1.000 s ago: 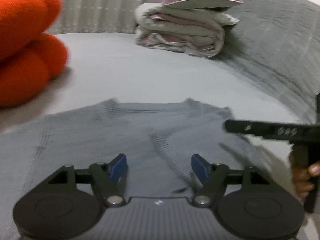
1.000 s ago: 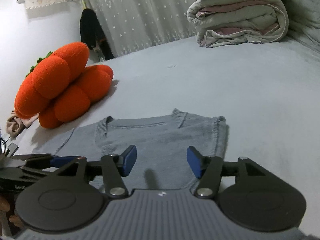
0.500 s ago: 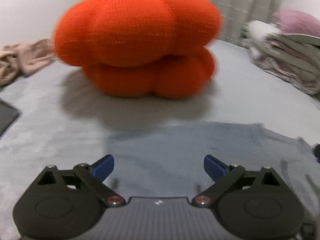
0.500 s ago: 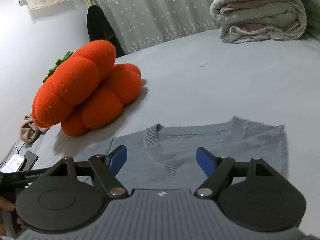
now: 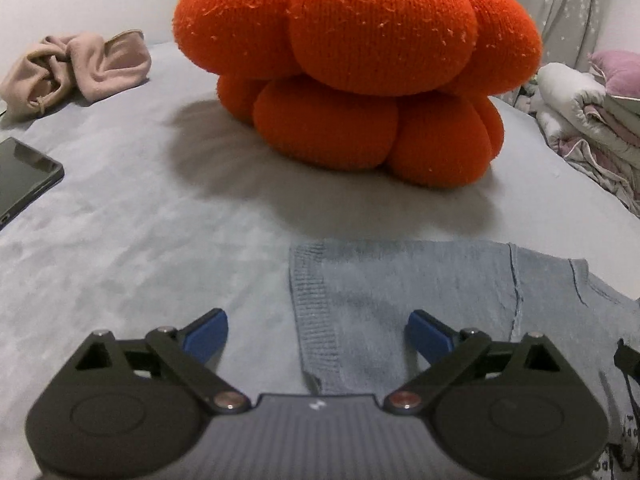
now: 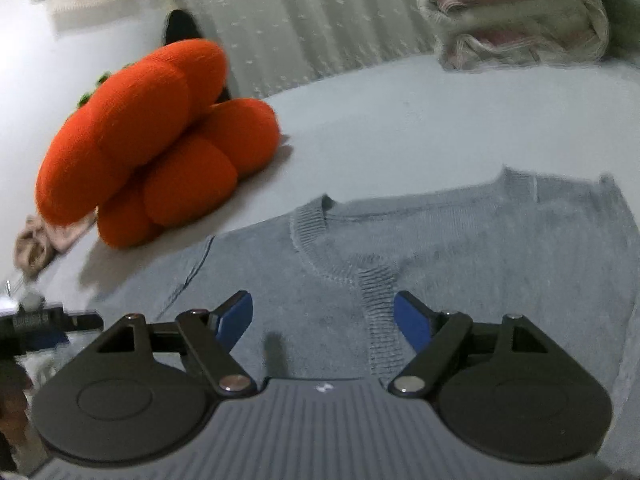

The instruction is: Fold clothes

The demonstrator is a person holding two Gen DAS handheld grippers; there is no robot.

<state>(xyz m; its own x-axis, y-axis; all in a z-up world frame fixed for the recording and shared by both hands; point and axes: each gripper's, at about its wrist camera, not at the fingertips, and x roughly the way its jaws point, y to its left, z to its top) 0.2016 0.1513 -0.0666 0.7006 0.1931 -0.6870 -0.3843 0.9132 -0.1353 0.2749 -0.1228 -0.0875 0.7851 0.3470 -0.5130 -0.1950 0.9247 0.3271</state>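
1. The bed (image 5: 140, 208) is the biggest thing here, grey and wide, and my work lies spread on its near part.
2. The orange pumpkin cushion (image 5: 356, 68) sits on the far side, just beyond the garment's far edge in my left view.
3. The rolled duvet (image 6: 516, 16) lies far right, well apart from the work.
4. The grey knit vest (image 6: 440, 256) lies flat and open, V-neck towards the far side. I judge no fold is made yet: both shoulders and the neckline show in one layer, so every fold is left to do.
5. My right claw (image 6: 323, 318) hovers over the chest just near of the neck ribbing, jaws apart, holding nothing.
6. My left claw (image 5: 316, 334) has its jaws apart astride the vest's ribbed left edge, also empty.
7. A pink cloth (image 5: 76, 68) and a dark phone (image 5: 24, 176) lie far left.
8. Since half a second ago, my left claw has slid right, so the ribbed edge now sits between its jaws. The right claw has closed in lower over the vest.
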